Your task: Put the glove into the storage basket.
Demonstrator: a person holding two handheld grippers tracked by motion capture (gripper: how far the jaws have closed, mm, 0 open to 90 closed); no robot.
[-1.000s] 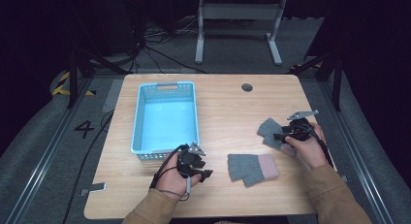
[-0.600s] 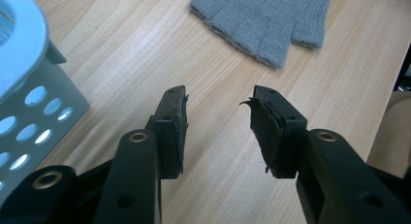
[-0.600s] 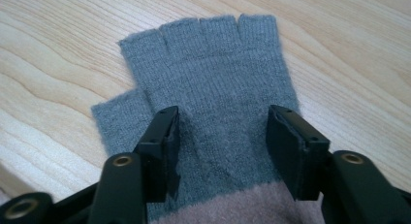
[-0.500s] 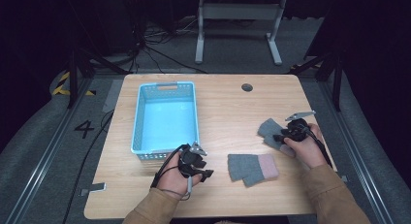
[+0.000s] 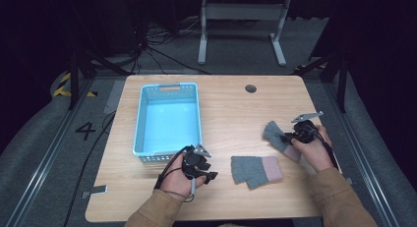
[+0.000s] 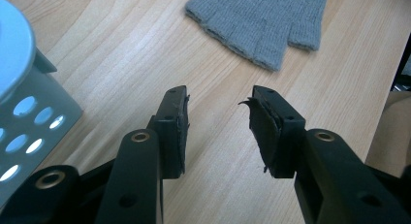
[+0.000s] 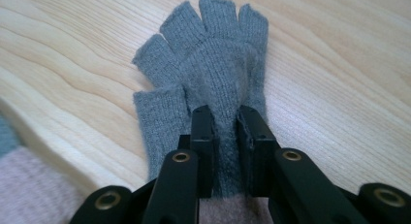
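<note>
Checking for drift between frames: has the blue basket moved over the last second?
No. The blue basket keeps the same place against the table's left edge and the round hole in the tabletop.

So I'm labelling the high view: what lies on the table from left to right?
Basket → left tool → flat glove → glove pinched in the right tool.

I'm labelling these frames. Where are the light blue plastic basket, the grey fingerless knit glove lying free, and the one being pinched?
Light blue plastic basket (image 5: 142, 120): high view, left wall.
Free grey fingerless knit glove (image 5: 247, 169): high view, palm.
Pinched grey fingerless knit glove (image 7: 215, 64): right gripper view, palm below the finger stubs.
</note>
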